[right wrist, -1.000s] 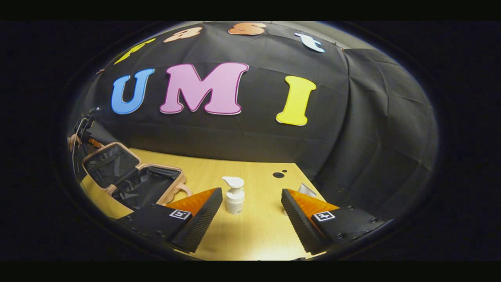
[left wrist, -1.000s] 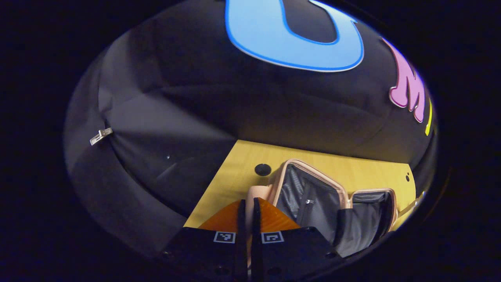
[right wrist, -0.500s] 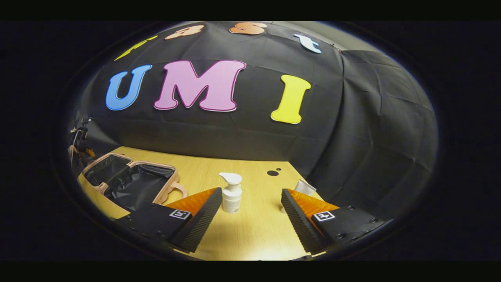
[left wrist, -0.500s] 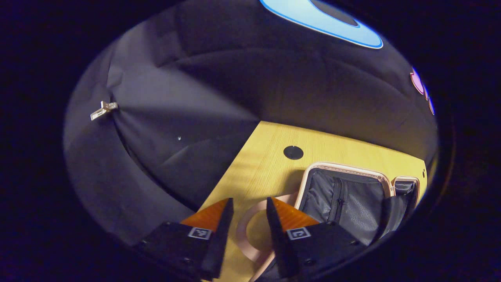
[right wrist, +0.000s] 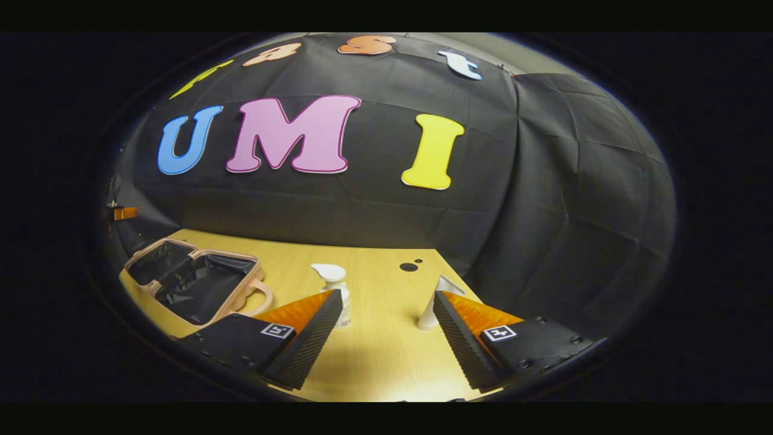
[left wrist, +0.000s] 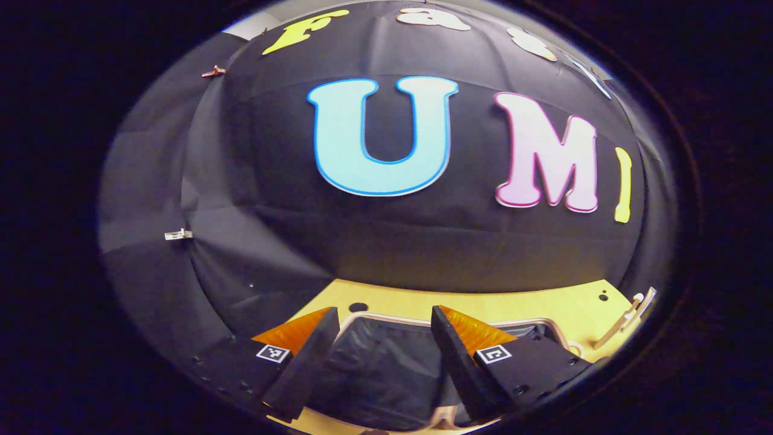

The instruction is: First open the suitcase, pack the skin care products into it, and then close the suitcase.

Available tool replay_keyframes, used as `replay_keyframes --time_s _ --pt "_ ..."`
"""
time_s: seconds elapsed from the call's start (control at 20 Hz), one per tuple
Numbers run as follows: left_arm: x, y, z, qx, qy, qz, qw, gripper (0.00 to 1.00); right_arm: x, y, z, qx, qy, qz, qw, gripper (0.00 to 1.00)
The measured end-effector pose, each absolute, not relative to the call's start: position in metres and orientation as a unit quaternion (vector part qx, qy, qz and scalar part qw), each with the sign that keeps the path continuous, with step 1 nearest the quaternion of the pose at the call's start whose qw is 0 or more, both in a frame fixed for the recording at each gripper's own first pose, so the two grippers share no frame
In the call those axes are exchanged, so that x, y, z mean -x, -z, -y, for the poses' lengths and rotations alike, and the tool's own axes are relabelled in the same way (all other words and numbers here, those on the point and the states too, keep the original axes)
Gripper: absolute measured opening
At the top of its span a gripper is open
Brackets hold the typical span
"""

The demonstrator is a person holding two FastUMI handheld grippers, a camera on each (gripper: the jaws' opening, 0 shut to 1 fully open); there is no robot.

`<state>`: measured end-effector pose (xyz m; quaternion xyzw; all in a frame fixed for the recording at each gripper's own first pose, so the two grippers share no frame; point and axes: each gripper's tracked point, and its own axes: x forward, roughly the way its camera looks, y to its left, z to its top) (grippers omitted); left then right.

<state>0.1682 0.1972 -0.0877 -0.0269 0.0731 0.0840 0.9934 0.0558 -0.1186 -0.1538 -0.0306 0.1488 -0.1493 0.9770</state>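
Left gripper (left wrist: 380, 356) lifted off suitcase (right wrist: 193, 284), both spread empty, right gripper (right wrist: 386, 338) faces pump bottle (right wrist: 335, 290)

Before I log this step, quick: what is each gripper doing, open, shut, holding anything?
Left gripper: open, holding nothing, above the open suitcase.
Right gripper: open, holding nothing, over the table.

The left gripper view rides close above the open suitcase (left wrist: 386, 362), facing the booth's back wall. The right gripper view sits farther right, low over the table (right wrist: 386, 356), facing that same wall. Both share the suitcase (right wrist: 193, 284), table and wall.
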Motion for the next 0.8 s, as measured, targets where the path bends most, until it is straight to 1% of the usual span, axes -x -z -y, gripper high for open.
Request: replay_keyframes --time_s 0.1,0.3,0.4,0.55,0.65,0.8 --pt "-0.159 0.111 -0.115 0.022 -0.038 -0.09 0.995 0.96 -0.052 0.164 0.126 0.018 0.145 -0.154 0.977 0.97" --pt "-0.149 0.159 0.037 0.032 0.081 -0.124 0.988 0.96 -0.047 0.177 0.144 -0.001 0.144 -0.169 0.975 0.97" --pt "-0.141 0.174 0.095 0.013 0.124 -0.141 0.982 0.96 -0.044 0.182 0.154 0.007 0.14 -0.173 0.975 0.97" --pt "-0.151 0.205 0.174 -0.004 0.181 -0.152 0.972 0.96 -0.038 0.184 0.171 0.005 0.138 -0.172 0.975 0.97" --pt "-0.162 0.221 0.221 -0.018 0.211 -0.153 0.965 0.96 -0.035 0.189 0.177 -0.006 0.135 -0.173 0.976 0.97" --pt "-0.192 0.245 0.261 -0.021 0.221 -0.16 0.962 0.96 -0.036 0.198 0.187 -0.006 0.136 -0.177 0.975 0.97"
